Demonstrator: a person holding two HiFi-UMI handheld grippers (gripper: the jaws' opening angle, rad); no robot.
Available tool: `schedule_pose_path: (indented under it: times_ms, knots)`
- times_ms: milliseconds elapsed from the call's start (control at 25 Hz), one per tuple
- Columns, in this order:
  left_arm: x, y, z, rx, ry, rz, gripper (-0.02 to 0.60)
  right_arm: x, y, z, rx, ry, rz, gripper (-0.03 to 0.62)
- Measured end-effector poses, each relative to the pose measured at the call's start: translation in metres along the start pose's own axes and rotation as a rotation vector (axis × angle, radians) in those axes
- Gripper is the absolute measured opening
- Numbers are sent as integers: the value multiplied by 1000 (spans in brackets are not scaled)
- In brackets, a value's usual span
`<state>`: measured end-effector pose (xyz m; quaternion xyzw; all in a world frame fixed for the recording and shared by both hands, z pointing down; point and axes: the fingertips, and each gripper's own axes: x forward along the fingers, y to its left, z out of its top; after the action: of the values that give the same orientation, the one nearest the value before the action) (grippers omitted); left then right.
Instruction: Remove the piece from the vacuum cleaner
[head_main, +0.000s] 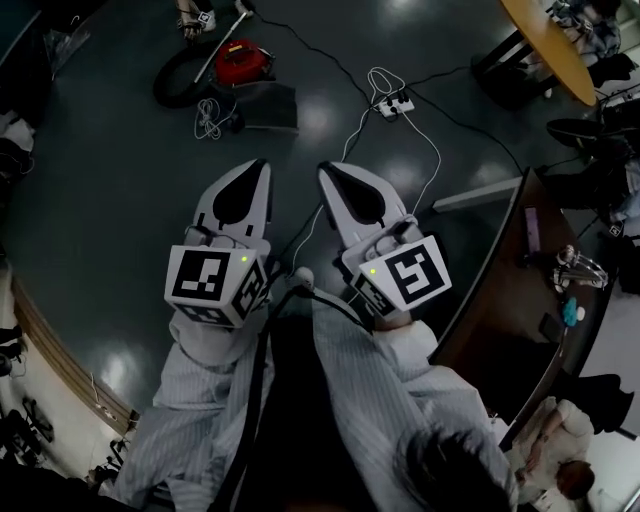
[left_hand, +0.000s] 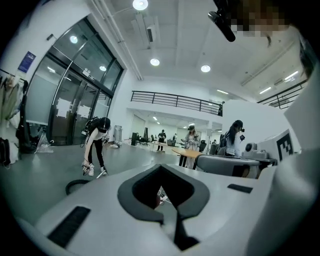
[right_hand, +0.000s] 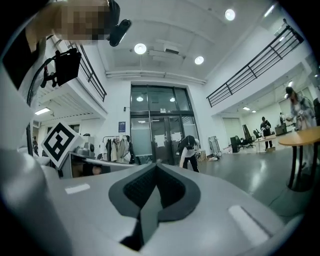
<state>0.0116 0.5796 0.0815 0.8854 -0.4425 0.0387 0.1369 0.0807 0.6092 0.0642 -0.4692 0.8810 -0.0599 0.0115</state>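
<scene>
In the head view the red vacuum cleaner (head_main: 240, 60) stands on the dark floor far ahead, its black hose (head_main: 172, 85) curling to its left. Another person (left_hand: 97, 145) bends over beside it, holding a gripper of their own. My left gripper (head_main: 260, 166) and right gripper (head_main: 324, 170) are held side by side in front of me, well short of the vacuum. Both point forward with jaws shut and nothing between them. The left gripper view shows my left gripper (left_hand: 161, 168) shut, and the right gripper view shows my right gripper (right_hand: 155, 165) shut and empty.
A white power strip (head_main: 392, 102) with trailing cables lies on the floor ahead to the right. A grey mat (head_main: 265, 106) and a white cable coil (head_main: 208, 118) lie by the vacuum. A dark desk (head_main: 500, 290) stands at my right, a round wooden table (head_main: 550, 45) beyond.
</scene>
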Motion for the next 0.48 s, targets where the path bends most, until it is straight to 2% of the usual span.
schedule_pose_path:
  times_ms: [280,480]
  knots:
    - [40,65,-8,-17,49,86,5,69,-31,-26,36,57,34,2]
    - [114,138,-4,-23,78,99,5,156,-79,-43,39,91,33,2]
